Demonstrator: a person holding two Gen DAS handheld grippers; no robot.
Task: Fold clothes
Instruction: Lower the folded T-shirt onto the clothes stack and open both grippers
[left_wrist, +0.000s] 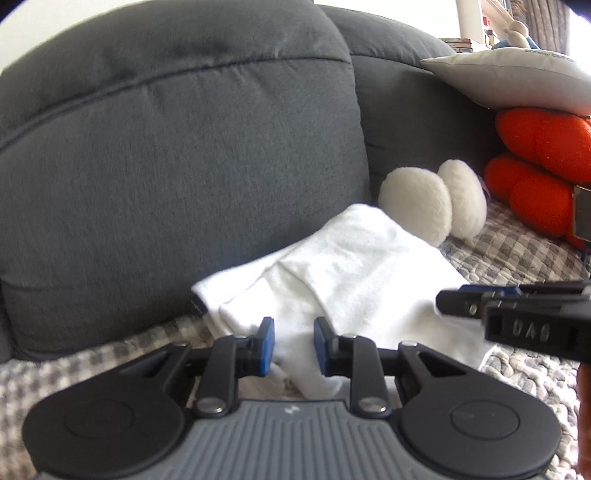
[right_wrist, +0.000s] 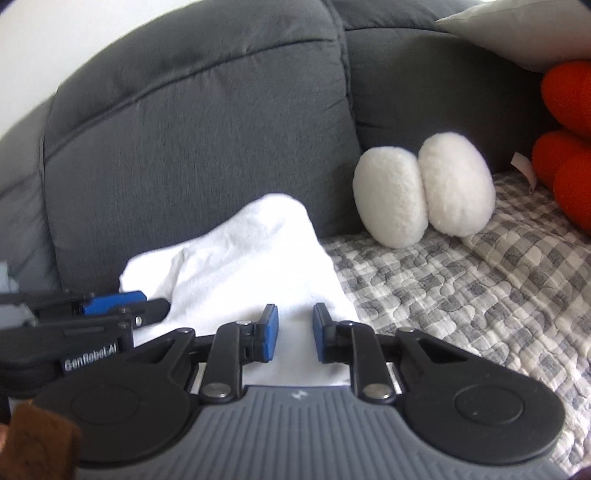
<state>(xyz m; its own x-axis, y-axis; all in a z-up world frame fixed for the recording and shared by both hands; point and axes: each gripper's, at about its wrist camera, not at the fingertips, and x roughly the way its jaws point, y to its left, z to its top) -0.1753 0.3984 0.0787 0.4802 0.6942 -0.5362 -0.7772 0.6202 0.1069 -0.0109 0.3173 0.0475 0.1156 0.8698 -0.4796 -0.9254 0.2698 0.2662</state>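
Ahead of both my grippers: white garment (left_wrist: 332, 273), partly folded, on the checked quilt (right_wrist: 480, 288).
Left gripper (left_wrist: 293, 345) and right gripper (right_wrist: 295, 332): each parted by a narrow gap, nothing held, cloth just beyond the fingertips.

Your views are bright with daylight from about 1 o'clock. The white garment (left_wrist: 332, 273) glares, its folds washed out. Fisheye bending curves the sofa back (left_wrist: 177, 162), and corners darken. Everything looks slightly soft, especially far cushions.
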